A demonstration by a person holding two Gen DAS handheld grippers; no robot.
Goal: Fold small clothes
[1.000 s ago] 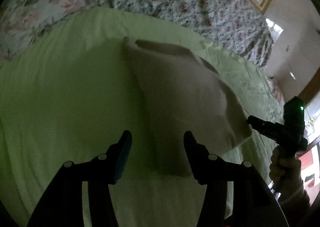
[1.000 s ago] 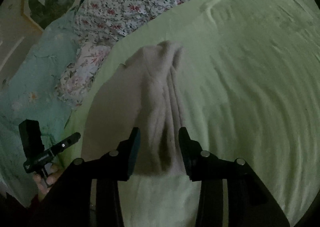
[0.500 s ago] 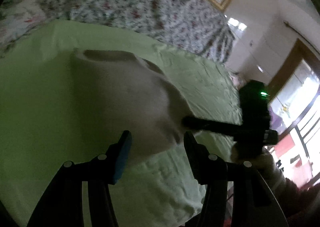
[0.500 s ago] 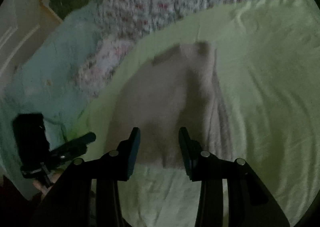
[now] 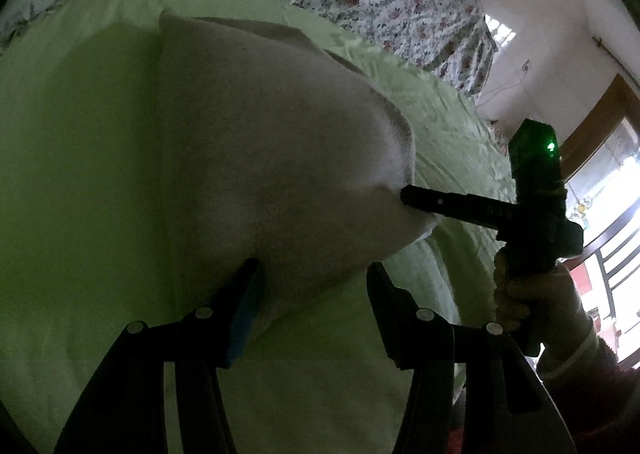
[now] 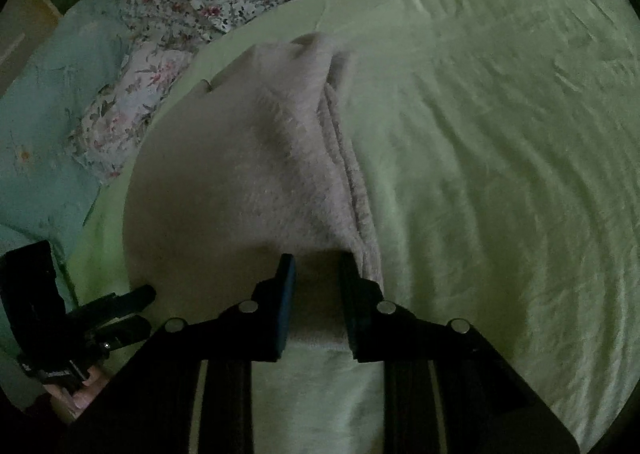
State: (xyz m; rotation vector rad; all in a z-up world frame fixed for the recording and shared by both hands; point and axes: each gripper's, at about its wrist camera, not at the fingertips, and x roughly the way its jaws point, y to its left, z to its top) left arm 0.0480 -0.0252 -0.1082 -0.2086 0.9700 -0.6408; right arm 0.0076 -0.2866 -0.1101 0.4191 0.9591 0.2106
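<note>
Right hand-held gripper (image 6: 314,274) has closed from spread to pinching the near edge of the beige garment (image 6: 248,174) lying on the green bed sheet (image 6: 500,142); next fold looks ready to start. Left hand-held gripper (image 5: 314,282) stays spread at the garment's other corner. Only the right view shows stacked folded layers.

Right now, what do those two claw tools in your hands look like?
Both are black. The left gripper and right gripper have two flat fingers with blue pads and silver screws. One body carries a green light. The right hand is gloved.
</note>
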